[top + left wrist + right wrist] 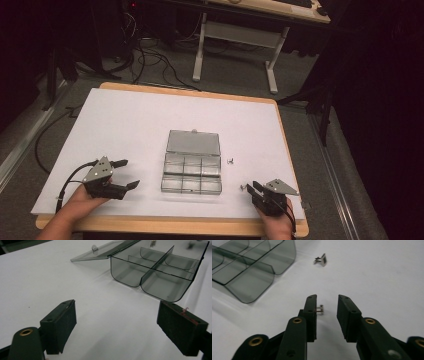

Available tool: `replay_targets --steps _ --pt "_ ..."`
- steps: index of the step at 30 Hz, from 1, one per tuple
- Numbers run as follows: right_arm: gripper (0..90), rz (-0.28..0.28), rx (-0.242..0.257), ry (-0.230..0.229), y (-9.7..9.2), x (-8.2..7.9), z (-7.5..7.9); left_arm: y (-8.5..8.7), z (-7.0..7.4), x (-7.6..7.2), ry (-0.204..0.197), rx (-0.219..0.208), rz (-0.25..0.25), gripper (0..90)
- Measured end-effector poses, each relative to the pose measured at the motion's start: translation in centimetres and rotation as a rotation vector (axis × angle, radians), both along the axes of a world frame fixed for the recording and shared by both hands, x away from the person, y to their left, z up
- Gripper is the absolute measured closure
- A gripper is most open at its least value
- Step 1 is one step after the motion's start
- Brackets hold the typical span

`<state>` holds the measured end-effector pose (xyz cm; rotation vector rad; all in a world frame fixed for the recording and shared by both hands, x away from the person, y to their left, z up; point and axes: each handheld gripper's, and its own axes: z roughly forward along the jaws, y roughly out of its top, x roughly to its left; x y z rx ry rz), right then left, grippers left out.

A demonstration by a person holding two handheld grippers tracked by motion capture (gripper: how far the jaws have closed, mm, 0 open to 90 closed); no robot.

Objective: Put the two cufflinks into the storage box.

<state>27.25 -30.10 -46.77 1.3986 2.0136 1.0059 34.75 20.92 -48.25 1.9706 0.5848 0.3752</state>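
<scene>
Two small silver cufflinks (321, 309) (321, 260) on white table, beside open clear box (192, 170).

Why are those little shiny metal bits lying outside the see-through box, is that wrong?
It looks a bit odd. The clear box lies open, its visible compartments bare, while two small metal pieces sit loose on the white table: one beside the box, the other between the right claw's open jaws, which aren't pressing on it.
</scene>
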Motion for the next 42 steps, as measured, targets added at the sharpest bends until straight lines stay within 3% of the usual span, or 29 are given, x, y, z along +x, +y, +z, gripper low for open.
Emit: replay_targets --steps 15,21,27,42 --pt "46.9 -0.09 0.0 0.0 -1.2 0.3 -0.3 0.0 0.0 -0.1 -0.003 0.001 -0.002 16.8" --pt "46.3 -0.133 -0.007 0.024 -1.0 0.8 0.2 0.1 0.0 -0.1 -0.005 -0.006 0.001 16.7" --pt "43.5 -0.138 -0.044 0.086 -0.7 1.6 0.5 0.1 0.0 -0.1 -0.005 -0.011 -0.002 16.7" --pt "38.6 -0.121 -0.051 0.21 -1.7 2.5 1.5 0.1 0.0 -0.1 -0.004 -0.014 -0.002 16.5"
